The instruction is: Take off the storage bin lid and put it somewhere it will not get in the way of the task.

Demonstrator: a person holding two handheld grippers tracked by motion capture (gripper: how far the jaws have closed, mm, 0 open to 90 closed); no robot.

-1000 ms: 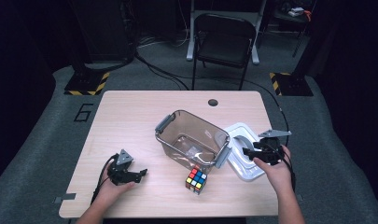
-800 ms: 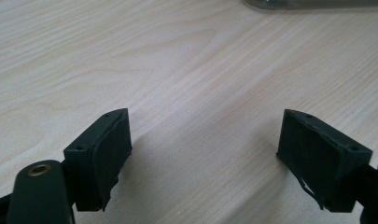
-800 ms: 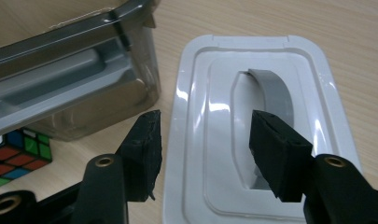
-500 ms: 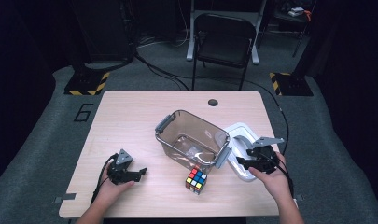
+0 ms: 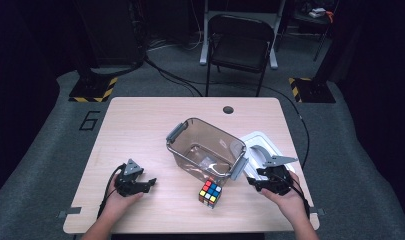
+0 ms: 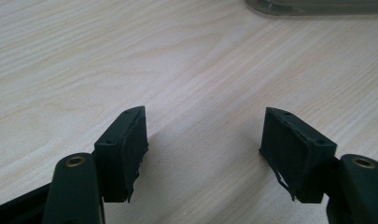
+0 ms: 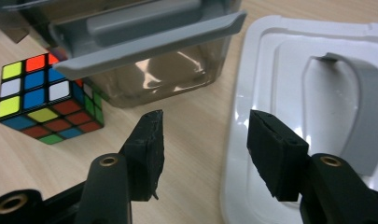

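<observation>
A white moulded plastic lid [image 5: 262, 145] with a grey handle is seen lying flat on the light wooden counter [image 5: 140, 130], at the counter's right side, touching or just beside the right end of a clear smoky plastic storage bin [image 5: 205, 150] w/ grey latch handles. In the right gripper view the lid's [image 7: 289, 84] near left edge is seen between the two black jaws, w/ one jaw over the lid and the other over bare wood; contact w/ the lid cannot be told. The right gripper [image 5: 262, 181], held in the person's right hand [image 5: 285, 197], is placed at the lid's near edge, jaws spread part way, nothing pinched.

A multicoloured 3x3 puzzle cube [image 5: 210, 192] is set on the counter just in front of the bin, near its right end, and left of the right gripper. In the right gripper view the cube [image 7: 42, 100] is shown close to the bin's grey latch [image 7: 149, 35].

The left gripper [image 5: 145, 184] is held low over bare counter, well apart to the left of the bin. Its jaws have just been closing; they are seen spread part way, w/ only wood grain between them.

A black folding chair [image 5: 238, 42] is stood on the grey floor beyond the counter.
</observation>
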